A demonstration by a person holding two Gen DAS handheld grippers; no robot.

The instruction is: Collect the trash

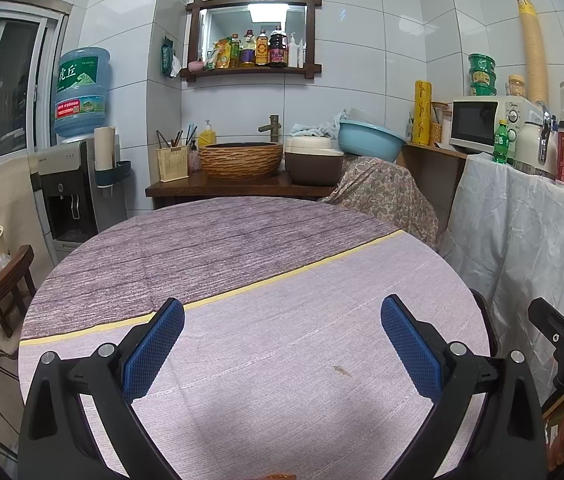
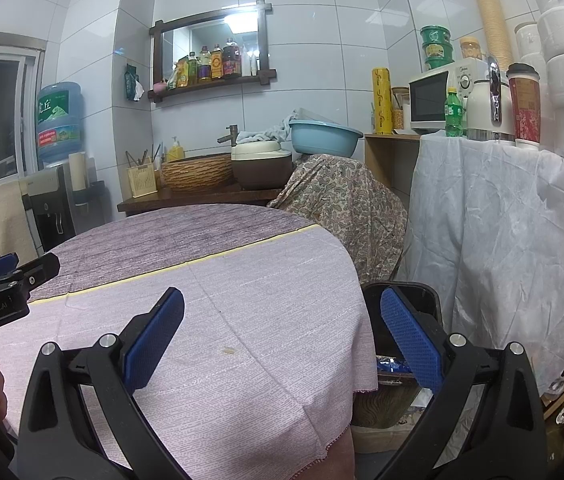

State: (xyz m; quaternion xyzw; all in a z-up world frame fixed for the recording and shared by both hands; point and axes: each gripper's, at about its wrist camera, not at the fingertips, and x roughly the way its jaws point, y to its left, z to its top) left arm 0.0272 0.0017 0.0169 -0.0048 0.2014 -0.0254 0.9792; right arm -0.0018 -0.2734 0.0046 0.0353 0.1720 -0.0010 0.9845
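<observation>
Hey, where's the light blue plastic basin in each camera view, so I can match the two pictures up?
Left wrist view: the blue basin sits right of centre, on the paisley-covered mound, left of the microwave.
Right wrist view: the basin sits just right of centre, on that same mound.
Shared landmark: the green soda bottle near the microwave.

Lighting: even, cool indoor light from overhead; a ceiling panel shows reflected in the wall mirror (image 1: 253, 34), and pale glare streaks the glossy wall tiles (image 2: 365, 12). Shadows: soft, faint on the tabletop (image 1: 282, 300); window (image 1: 6, 88) dark. Quality: 2 fisheye views, sharp at centre, strongly bowed lines and black vignette at corners.
</observation>
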